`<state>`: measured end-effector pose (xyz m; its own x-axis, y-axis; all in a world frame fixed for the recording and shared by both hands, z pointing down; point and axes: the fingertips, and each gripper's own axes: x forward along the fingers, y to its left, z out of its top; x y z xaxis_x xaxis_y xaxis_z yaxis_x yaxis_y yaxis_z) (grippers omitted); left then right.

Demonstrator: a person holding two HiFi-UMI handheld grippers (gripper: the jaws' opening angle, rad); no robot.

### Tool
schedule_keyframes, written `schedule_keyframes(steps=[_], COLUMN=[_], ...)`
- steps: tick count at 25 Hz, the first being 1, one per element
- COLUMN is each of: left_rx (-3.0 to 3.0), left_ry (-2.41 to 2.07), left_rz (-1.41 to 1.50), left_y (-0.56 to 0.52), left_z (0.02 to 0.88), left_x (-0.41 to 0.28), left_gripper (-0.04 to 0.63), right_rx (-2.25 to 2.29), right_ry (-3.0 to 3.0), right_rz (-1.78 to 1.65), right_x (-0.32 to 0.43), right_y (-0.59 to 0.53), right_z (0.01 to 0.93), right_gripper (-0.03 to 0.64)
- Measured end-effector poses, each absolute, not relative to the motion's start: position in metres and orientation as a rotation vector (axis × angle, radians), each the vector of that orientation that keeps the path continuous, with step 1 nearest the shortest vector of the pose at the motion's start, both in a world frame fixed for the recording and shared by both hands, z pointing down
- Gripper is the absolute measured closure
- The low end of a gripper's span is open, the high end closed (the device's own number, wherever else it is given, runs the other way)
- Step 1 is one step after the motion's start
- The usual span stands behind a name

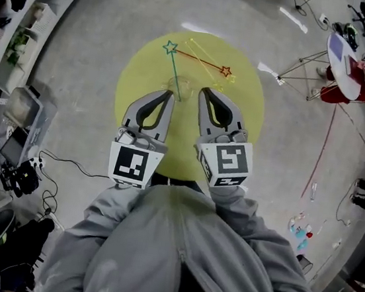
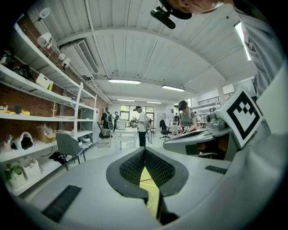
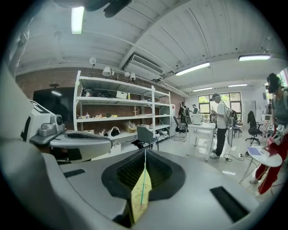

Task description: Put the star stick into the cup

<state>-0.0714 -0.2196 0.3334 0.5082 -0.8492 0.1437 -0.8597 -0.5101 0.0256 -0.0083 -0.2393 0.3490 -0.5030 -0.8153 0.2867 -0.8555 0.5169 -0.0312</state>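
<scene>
A green star stick [image 1: 172, 54] leans over the round yellow table [image 1: 237, 136], and its lower end reaches a clear cup [image 1: 182, 86] near the table's middle; it looks to stand in the cup. A red star stick [image 1: 210, 63] and a yellow star stick [image 1: 207, 62] lie crossed on the table behind it. My left gripper [image 1: 170, 94] is shut and empty, its tip just left of the cup. My right gripper [image 1: 203, 91] is shut and empty, just right of the cup. Through the slit under the right gripper's [image 3: 145, 155] closed tips a thin green line shows. The left gripper's [image 2: 145, 152] jaws meet at the tip.
Grey floor surrounds the table. Shelving [image 1: 24, 34] and cabled equipment [image 1: 19, 167] stand at the left. A small white table [image 1: 344, 60] and a tripod [image 1: 310, 65] are at the far right. People stand far off in the gripper views.
</scene>
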Motion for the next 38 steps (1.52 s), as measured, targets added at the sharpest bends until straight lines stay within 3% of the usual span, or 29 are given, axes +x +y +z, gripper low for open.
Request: schedule_keyframes(steps=[18,38], left_rx=[2.697,2.684], left_ry=[-1.676,-1.693], left_rz=[0.04,0.036], left_y=[-0.15,-0.128], left_z=[0.219,0.21], left_x=[-0.076,-0.072], left_gripper=[0.578,0.578], right_rx=[1.532,1.512], right_ry=[-2.671,-2.699], right_rz=[-0.01,0.009], right_x=[0.017,0.016], right_y=[-0.156,-0.129], right_z=[0.203,0.203], right_gripper=[0.583,0.583])
